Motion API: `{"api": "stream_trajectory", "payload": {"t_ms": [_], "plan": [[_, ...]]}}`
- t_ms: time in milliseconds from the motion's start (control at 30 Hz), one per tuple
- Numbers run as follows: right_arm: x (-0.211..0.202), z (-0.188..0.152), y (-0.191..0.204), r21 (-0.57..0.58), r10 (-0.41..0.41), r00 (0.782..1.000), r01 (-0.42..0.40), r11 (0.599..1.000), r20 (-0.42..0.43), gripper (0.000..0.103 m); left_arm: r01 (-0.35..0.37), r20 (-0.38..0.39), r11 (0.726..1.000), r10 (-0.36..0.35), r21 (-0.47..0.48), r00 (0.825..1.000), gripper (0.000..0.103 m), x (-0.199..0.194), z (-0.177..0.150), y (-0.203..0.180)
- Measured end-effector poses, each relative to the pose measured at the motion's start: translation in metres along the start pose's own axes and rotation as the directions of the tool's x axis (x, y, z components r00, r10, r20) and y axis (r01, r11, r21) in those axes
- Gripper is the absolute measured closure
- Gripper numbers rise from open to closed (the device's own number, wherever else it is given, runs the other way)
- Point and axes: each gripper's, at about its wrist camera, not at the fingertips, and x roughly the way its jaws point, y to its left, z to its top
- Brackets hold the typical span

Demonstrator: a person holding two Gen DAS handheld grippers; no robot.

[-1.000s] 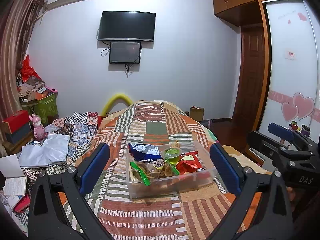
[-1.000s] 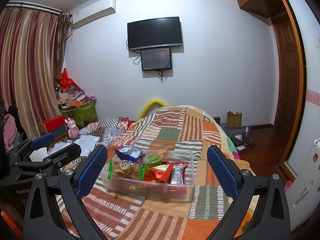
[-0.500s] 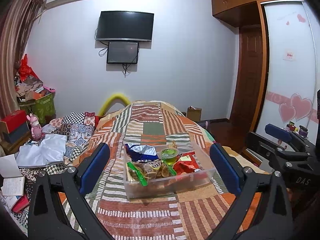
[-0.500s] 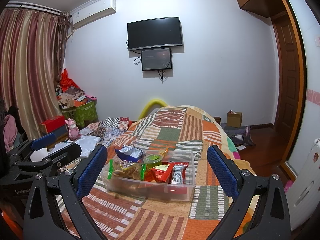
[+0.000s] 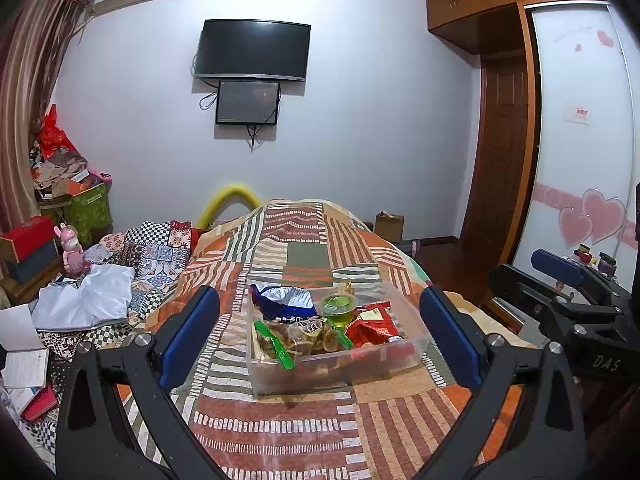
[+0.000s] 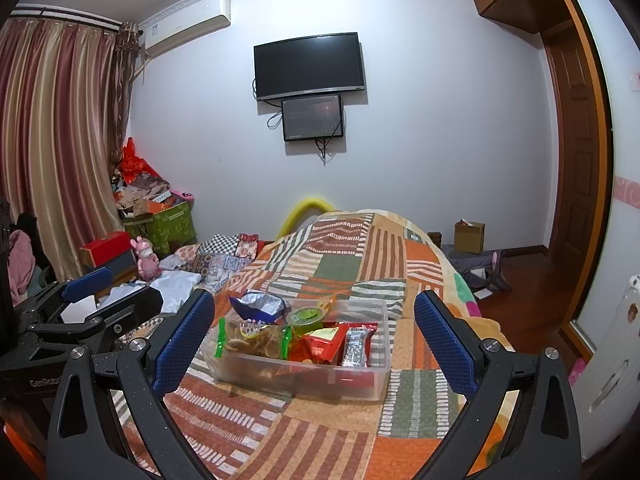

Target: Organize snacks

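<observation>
A clear plastic bin (image 5: 414, 350) (image 6: 378, 368) sits on the patchwork bedspread (image 5: 308, 256). It holds a blue bag (image 5: 286, 300), a green jelly cup (image 5: 339, 308), a bag of brown crackers (image 5: 304, 336) and red packets (image 5: 370, 328). The right wrist view also shows a silver bar (image 6: 355, 346). My left gripper (image 5: 320, 338) is open and empty, held back from the bin. My right gripper (image 6: 312, 340) is open and empty, also short of the bin. Each gripper shows at the edge of the other's view.
Folded cloths and white fabric (image 5: 88, 300) lie left of the bed, with a pink toy (image 5: 72, 246), boxes (image 5: 24, 240) and a green box (image 5: 88, 210). A wardrobe (image 5: 580, 140) and door (image 5: 496, 152) stand right. A TV (image 5: 252, 50) hangs on the far wall.
The left wrist view has shifted slightly, so the bin sits a little further left and closer. The right wrist view is the same. Both grippers stay open.
</observation>
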Motion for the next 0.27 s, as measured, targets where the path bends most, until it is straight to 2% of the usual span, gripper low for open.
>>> {"api": "stream_trajectory", "payload": {"t_ms": [267], "plan": [[0.0009, -0.0008, -0.0017, 0.009, 0.004, 1.0, -0.004, 1.0, -0.004, 0.003, 0.002, -0.005, 1.0, -0.002, 0.004, 1.0, 0.0, 0.0003, -0.0016, 0.0003]]}}
